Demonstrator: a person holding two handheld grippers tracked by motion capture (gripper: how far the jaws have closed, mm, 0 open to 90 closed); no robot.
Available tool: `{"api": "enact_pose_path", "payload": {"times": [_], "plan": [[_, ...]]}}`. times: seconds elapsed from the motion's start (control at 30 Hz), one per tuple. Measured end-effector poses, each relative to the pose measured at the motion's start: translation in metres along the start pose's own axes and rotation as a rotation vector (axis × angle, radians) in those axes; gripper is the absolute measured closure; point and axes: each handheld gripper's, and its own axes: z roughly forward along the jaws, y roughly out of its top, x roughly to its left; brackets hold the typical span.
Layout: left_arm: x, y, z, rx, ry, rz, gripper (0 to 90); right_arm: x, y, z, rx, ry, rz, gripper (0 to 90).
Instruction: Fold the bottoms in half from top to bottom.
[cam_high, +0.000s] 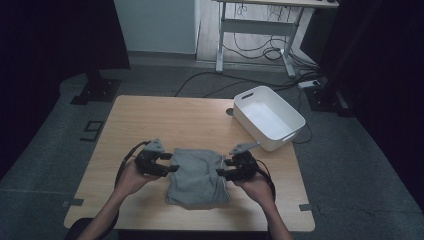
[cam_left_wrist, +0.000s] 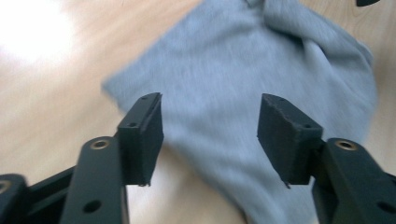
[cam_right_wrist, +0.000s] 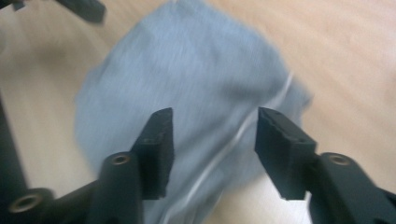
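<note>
Flanking the folded grey cloth (cam_high: 196, 177), both tools, left (cam_high: 172, 165) and right (cam_high: 220, 171), gape empty; white bin (cam_high: 292, 118) empty.

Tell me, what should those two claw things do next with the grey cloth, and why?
Probably carry the folded grey cloth toward the white bin. Both the left gripper and right gripper are open with nothing between their fingers, flanking the cloth.

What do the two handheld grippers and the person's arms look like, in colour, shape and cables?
The left gripper and the right gripper are black, each topped by a grey three-cornered plate. Their jaws are flat black bars with round screw holes, ending in rectangular black pads. A black cable loops from the left gripper, and another from the right. The forearms are bare, with no sleeves in view.
</note>
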Motion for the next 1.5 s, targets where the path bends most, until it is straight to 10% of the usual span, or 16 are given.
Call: {"api": "enact_pose_path", "payload": {"times": [0.23,0.43,0.6,0.9,1.1,1.23,1.5], "plan": [[0.004,0.02,0.045,0.116,-0.043,0.076,36.6,-0.001,0.035,0.043,0.087,0.012,-0.088,45.0],[0.002,0.013,0.051,0.197,-0.018,0.104,64.6,-0.011,0.014,0.036,0.169,0.018,-0.077,80.5],[0.001,0.015,0.046,0.197,-0.006,0.128,87.7,-0.02,0.004,0.02,0.167,0.006,-0.048,84.9],[0.015,0.029,0.009,-0.034,0.036,0.043,88.5,-0.031,0.01,-0.006,0.057,-0.017,-0.012,85.1],[0.03,0.022,0.035,0.035,0.143,0.015,88.8,-0.05,0.016,0.018,0.081,-0.077,0.039,84.5],[0.041,0.009,0.051,0.091,0.143,-0.02,88.0,-0.064,0.006,0.036,0.11,-0.081,0.091,77.5],[0.038,0.015,0.032,0.039,0.164,-0.045,49.9,-0.067,0.007,0.018,0.065,-0.118,0.13,43.5]]}}
